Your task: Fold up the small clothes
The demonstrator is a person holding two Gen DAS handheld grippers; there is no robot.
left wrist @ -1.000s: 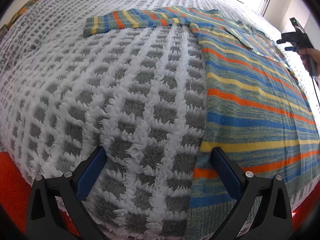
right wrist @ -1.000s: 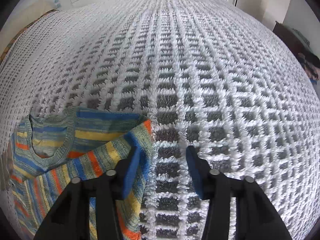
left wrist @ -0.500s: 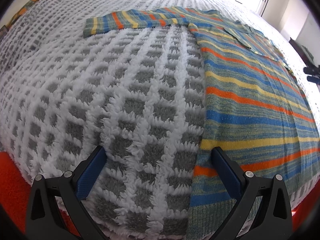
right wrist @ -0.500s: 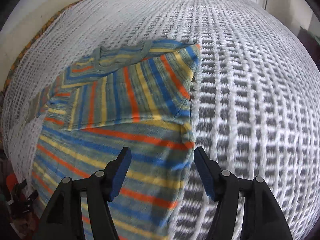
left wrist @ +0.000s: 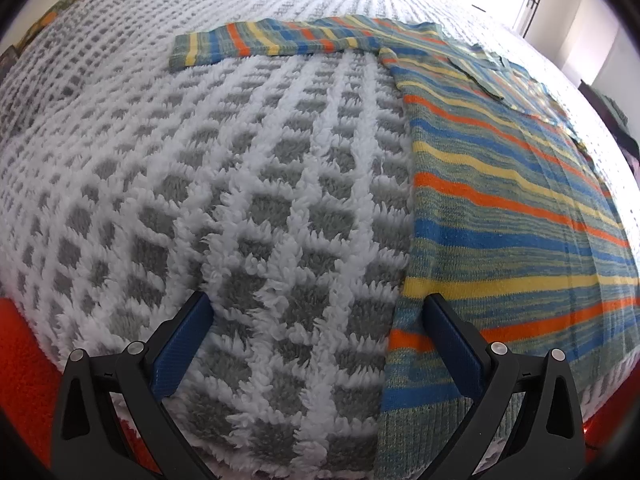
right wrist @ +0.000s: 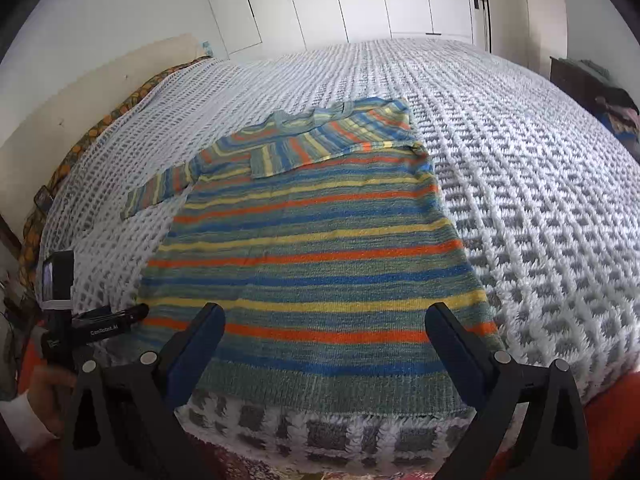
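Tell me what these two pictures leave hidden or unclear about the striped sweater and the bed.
- Sweater: in the left wrist view its right side runs off the frame edge.
- Sweater's underside: hidden in both views, lying on the blanket.
- Far bed end: washed out by window glare, left wrist view.
- Dark pile: too small, right wrist view.

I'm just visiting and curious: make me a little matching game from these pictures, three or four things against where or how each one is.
Things:
1. striped sweater
2. sleeve on the wall side
3. other sleeve
4. right tool

States:
a. folded in across the chest
b. jaws open, nothing between them
c. stretched out sideways on the blanket
d. lying flat, hem towards the bed's near edge

Pairs: 1-d, 2-c, 3-a, 4-b
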